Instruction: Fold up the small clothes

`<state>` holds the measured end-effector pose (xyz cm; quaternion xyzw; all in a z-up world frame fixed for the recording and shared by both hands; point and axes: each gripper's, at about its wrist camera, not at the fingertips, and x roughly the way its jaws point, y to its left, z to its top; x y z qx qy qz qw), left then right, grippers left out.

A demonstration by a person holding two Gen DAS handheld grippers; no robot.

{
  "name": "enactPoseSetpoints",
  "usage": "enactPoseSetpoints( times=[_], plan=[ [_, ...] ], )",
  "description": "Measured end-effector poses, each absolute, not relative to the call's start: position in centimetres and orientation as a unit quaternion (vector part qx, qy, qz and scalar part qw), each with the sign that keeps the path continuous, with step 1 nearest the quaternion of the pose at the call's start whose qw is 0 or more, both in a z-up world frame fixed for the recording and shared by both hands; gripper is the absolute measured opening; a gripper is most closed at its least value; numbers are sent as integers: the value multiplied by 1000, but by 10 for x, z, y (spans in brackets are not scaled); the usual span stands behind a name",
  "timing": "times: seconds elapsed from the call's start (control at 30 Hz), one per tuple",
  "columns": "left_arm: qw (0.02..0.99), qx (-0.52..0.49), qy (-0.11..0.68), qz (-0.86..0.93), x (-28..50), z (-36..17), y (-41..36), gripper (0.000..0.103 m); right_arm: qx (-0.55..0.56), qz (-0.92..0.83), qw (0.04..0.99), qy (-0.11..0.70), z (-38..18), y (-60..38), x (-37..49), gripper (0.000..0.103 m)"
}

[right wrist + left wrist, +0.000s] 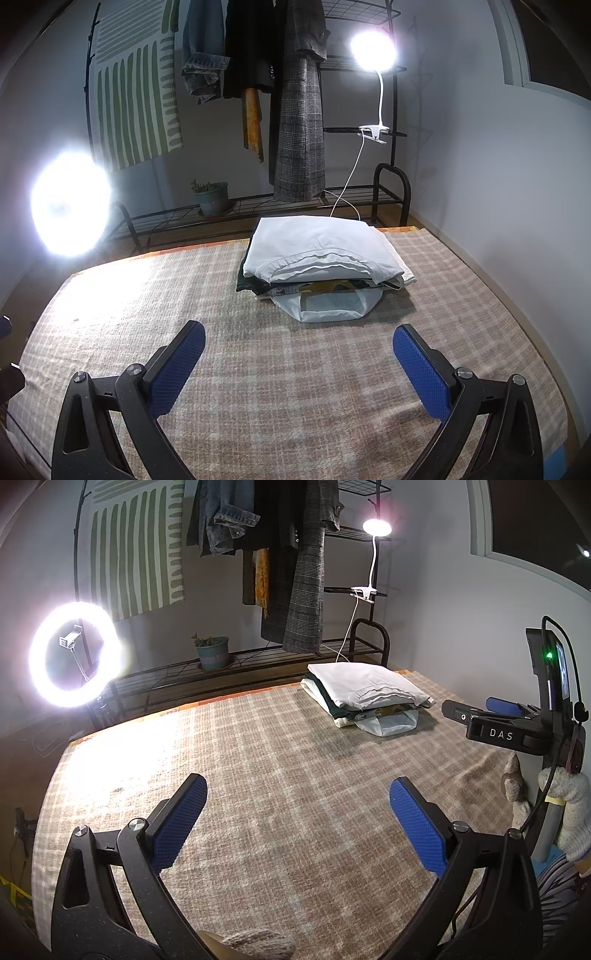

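A checked beige-and-brown blanket (295,387) covers the whole work surface, bright where the lamps strike it on the left. Nearest the lens in each view, the tongs stand spread wide with nothing between their blue pads: the left gripper (298,801) hovers over bare blanket, and the right gripper (298,347) does the same, pointed at the clothes. In the left view the right gripper (506,720) also shows from the side at the right edge, above the blanket. Farther on, toward the back right of the blanket, sits the stack of folded clothes (321,254), a white garment on top, dark and patterned pieces under it, and a pale piece (332,306) poking out at the front. Beyond stand a black rack (258,210) with a potted plant (211,197), hanging coats (299,122), a ring light (75,653) and a clip lamp (373,50)
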<state>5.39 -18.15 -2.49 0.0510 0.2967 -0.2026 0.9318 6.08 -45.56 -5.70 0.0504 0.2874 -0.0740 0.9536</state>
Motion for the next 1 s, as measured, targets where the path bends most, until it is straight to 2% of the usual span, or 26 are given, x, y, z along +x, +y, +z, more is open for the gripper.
enactPoseSetpoints(
  times=[0.77,1.0],
  plan=[
    [929,62,303,-205,50,-28,-180,101,47,-69,953,292,-61,-454,63,103],
    [938,81,275,-196,46,-28,-173,101,40,-64,953,293,-62,-452,64,103]
  ],
)
